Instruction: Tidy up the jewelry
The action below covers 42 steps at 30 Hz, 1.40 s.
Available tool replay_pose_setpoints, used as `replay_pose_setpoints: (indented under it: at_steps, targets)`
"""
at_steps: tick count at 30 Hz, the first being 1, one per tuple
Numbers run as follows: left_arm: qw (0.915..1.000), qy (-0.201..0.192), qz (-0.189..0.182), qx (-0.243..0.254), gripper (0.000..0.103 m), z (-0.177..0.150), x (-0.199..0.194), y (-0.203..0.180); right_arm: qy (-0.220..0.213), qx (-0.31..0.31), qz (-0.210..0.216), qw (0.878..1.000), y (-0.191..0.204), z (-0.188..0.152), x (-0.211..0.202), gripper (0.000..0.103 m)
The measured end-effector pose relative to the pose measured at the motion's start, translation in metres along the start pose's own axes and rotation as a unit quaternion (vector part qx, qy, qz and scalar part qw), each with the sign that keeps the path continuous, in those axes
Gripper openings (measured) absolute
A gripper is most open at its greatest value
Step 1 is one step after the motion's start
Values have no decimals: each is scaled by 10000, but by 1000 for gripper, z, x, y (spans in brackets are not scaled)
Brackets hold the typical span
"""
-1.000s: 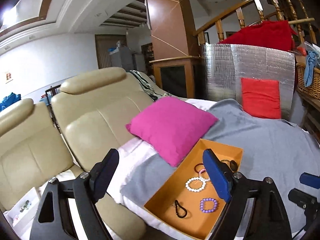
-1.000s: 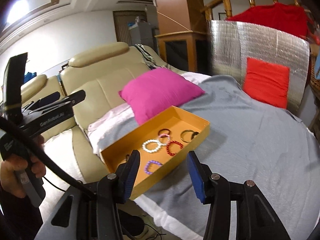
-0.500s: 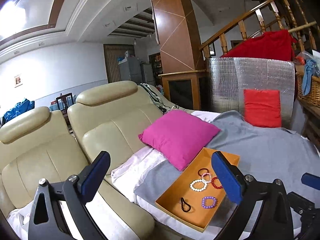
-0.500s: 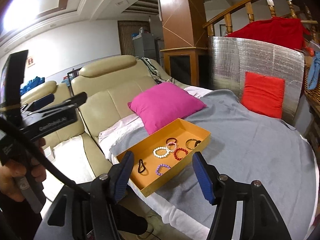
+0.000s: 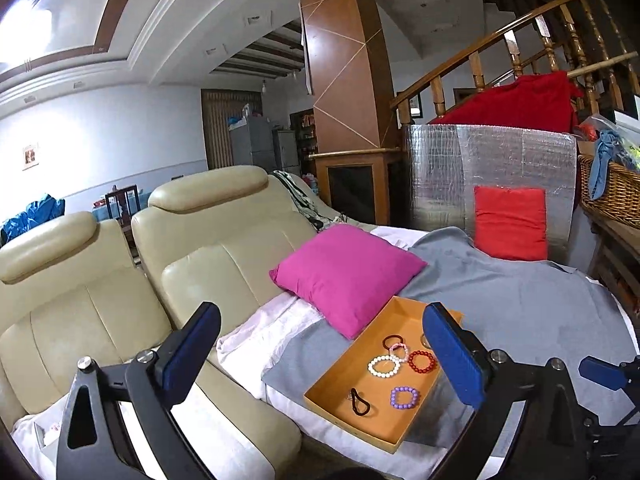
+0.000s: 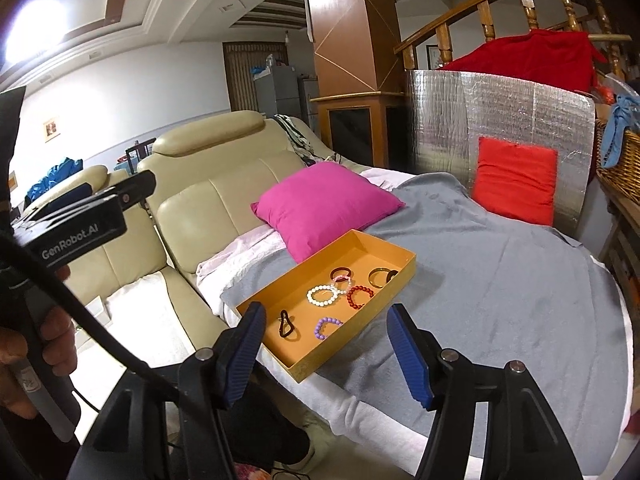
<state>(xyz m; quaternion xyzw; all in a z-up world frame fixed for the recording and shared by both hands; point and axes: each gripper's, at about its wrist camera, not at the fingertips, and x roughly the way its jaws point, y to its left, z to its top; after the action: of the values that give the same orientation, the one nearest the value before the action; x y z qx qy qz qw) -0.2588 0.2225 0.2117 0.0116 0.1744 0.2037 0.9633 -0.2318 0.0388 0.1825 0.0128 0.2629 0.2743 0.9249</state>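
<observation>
An orange tray lies on the grey blanket at the bed's near-left edge. It holds several bracelets: white beads, red beads, purple beads, a pink one, a gold bangle, and a black hair tie. My left gripper is open and empty, held back from the tray. My right gripper is open and empty, just short of the tray's near side.
A magenta cushion lies just behind the tray. A red cushion leans on a silver foil panel. Beige sofa seats stand left. A wicker basket is far right.
Both grippers have pulled back and up from the tray, so it looks smaller and farther. Both stay open.
</observation>
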Motion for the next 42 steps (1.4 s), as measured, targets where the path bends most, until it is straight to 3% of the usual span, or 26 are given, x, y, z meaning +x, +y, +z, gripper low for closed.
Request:
replay_pose_setpoints:
  at_steps: [23, 42]
  targets:
    - [9990, 301, 318, 122, 101, -17, 36, 14, 178, -155, -67, 9997, 21, 9, 41, 67]
    - [9978, 485, 354, 277, 101, -24, 57, 8, 338, -48, -34, 9994, 14, 8, 69, 67]
